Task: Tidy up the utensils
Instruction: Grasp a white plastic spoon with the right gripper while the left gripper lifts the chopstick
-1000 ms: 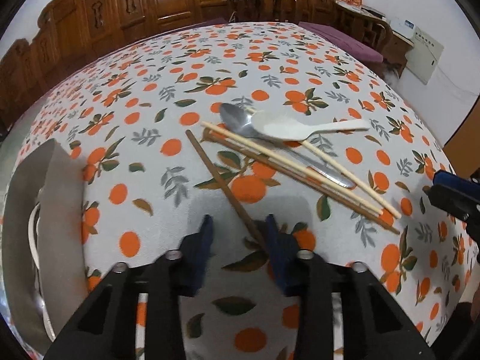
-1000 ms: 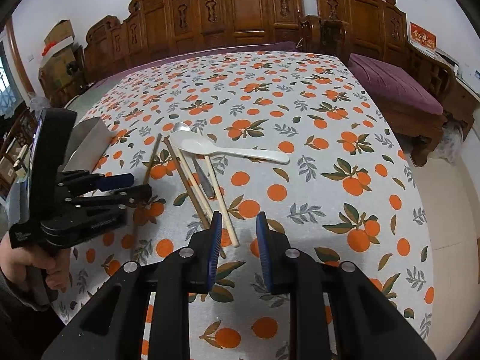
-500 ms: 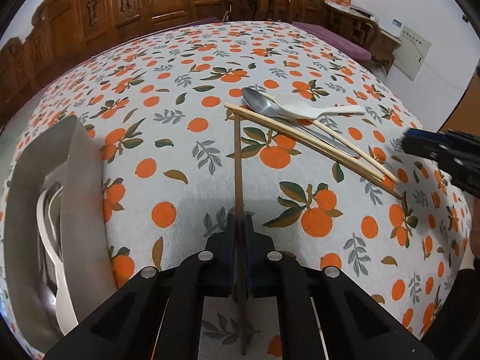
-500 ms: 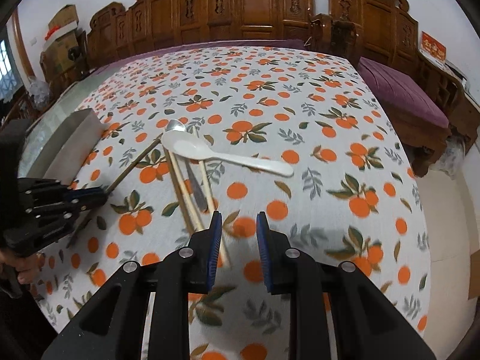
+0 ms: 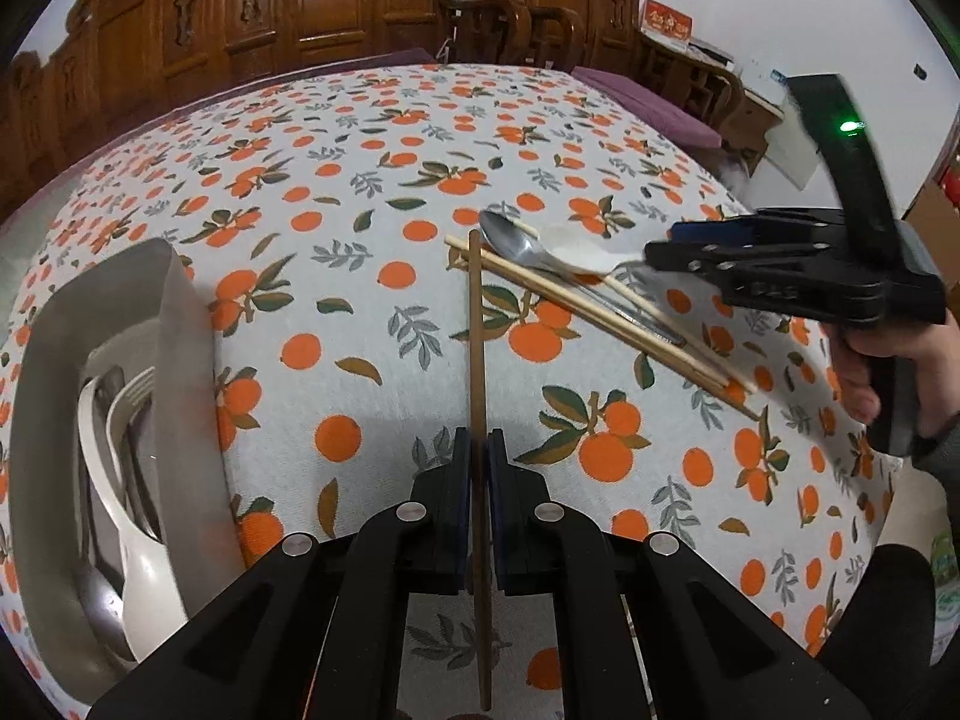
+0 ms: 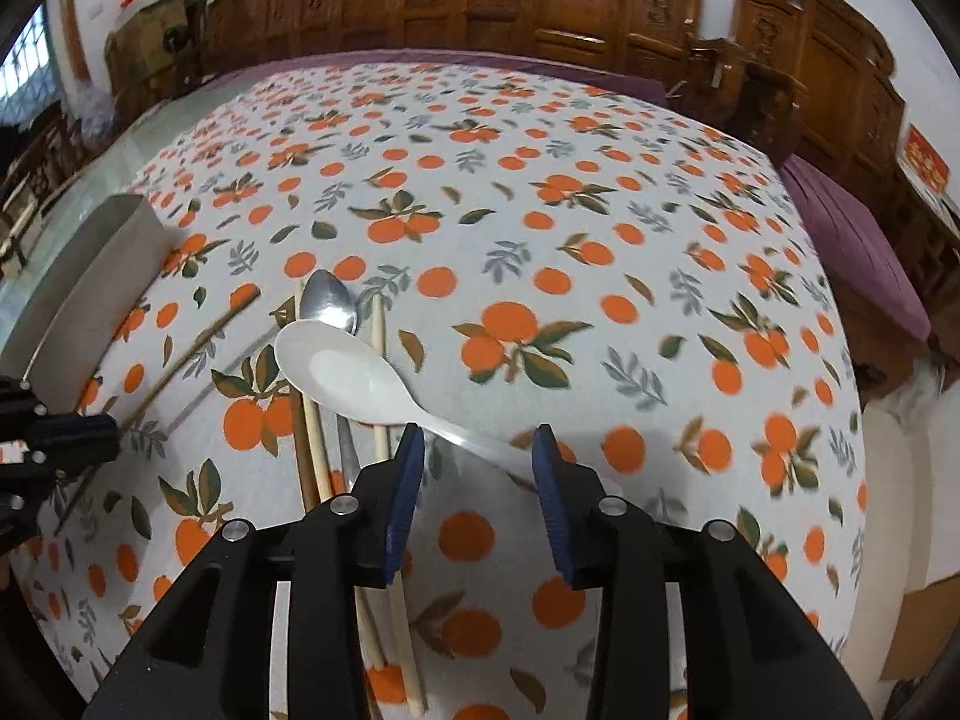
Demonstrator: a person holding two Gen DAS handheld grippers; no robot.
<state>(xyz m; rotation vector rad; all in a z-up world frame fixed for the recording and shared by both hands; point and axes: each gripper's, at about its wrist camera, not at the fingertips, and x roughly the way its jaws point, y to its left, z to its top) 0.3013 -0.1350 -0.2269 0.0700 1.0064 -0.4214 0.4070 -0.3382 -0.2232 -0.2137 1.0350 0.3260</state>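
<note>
Some spoons are already stowed in the metal container (image 5: 186,396) at the worktop's (image 5: 360,138) left edge. A dark chopstick (image 5: 476,360) is pinched in the left tool (image 5: 478,474). Pale chopsticks (image 6: 312,432), a steel spoon (image 6: 329,300) and a white spoon (image 6: 342,366) remain heaped mid-worktop. The right tool (image 6: 477,450) is opening, astride the white spoon's handle without gripping it. A red wall sign's (image 5: 666,21) writing cannot be read.
</note>
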